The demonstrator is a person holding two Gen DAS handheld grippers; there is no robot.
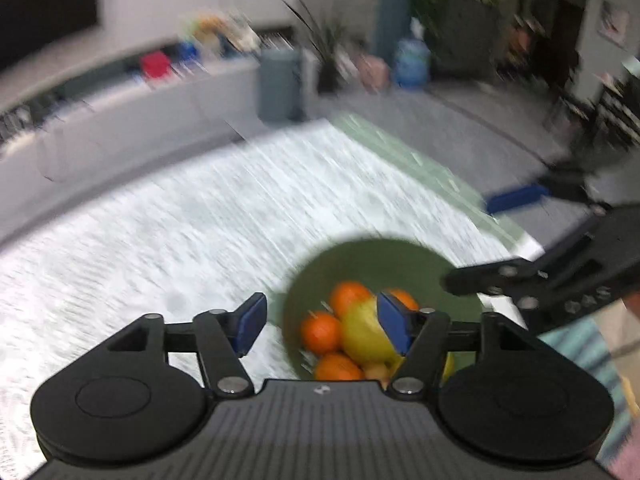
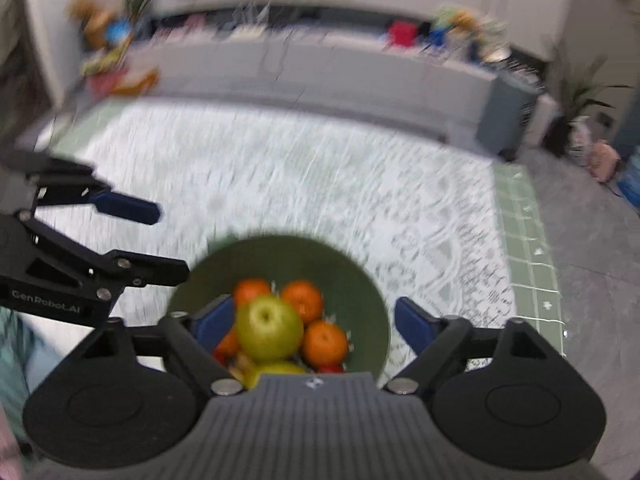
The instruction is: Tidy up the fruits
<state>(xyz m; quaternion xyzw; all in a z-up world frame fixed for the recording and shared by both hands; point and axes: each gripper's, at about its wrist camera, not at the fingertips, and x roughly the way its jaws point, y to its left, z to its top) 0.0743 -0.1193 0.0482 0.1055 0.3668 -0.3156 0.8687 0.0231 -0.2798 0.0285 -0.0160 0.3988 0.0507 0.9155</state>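
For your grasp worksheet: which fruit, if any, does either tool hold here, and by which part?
Nothing is held. The left tool and right tool are both open above the green bowl; the green apple and oranges lie inside it.

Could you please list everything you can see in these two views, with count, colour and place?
bowl: one, green, on the near part of the tablecloth, below both grippers.
oranges: at least four, orange, in the bowl around the apple.
apple: one, yellow-green, on top of the pile in the bowl.
tablecloth: one, white lace over green, covering the table.
bin: one, grey, on the floor beyond the table.
plant: one, green, beside the bin.
water jug: one, blue, on the floor, blurred.
left gripper: one, black with blue pads, open, empty.
right gripper: one, black with blue pads, open, empty.
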